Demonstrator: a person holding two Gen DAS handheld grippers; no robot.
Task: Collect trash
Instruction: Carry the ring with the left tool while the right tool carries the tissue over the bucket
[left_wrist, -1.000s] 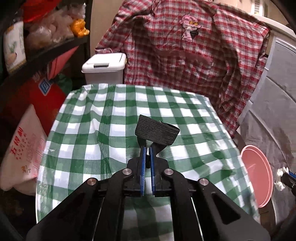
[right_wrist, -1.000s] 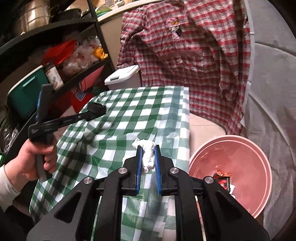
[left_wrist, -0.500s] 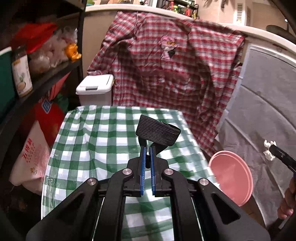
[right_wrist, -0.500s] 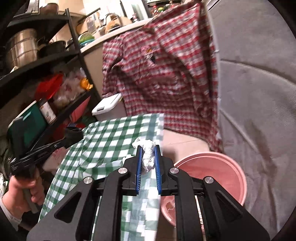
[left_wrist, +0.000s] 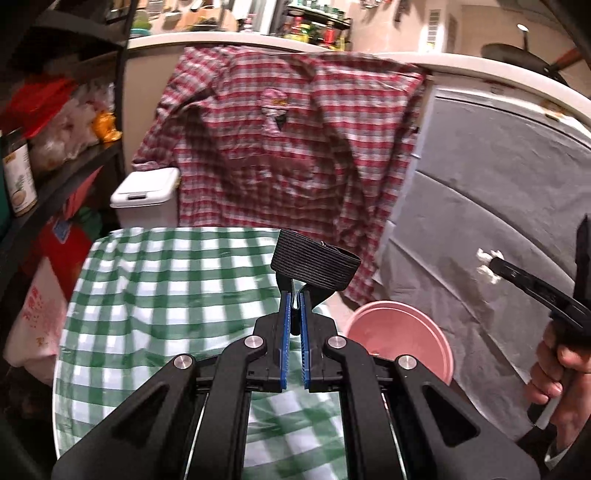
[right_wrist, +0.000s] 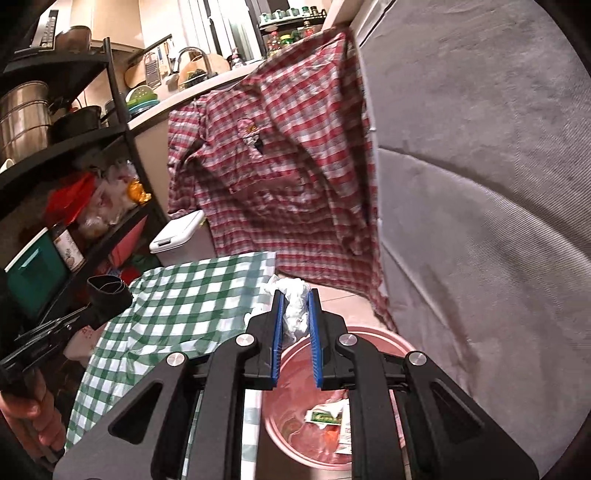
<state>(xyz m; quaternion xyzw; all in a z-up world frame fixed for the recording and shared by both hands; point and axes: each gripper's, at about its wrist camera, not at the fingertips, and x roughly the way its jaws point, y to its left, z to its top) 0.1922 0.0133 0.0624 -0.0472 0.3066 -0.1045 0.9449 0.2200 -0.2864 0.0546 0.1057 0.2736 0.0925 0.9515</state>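
Grip, right gripper (right_wrist: 295, 314): jaws clamped on a crumpled white tissue (right_wrist: 293, 301), held above the pink basin (right_wrist: 402, 341).
Grip, left gripper (left_wrist: 294, 295): jaws pressed together on a black elastic band (left_wrist: 314, 267), above the green checked tablecloth (left_wrist: 166, 280).
Basin contents: wrappers (right_wrist: 325, 417) lie inside.
Risk, tissue: it sits over the near rim; released here it may fall on the floor.
Risk, band: the thin pinch could slip.
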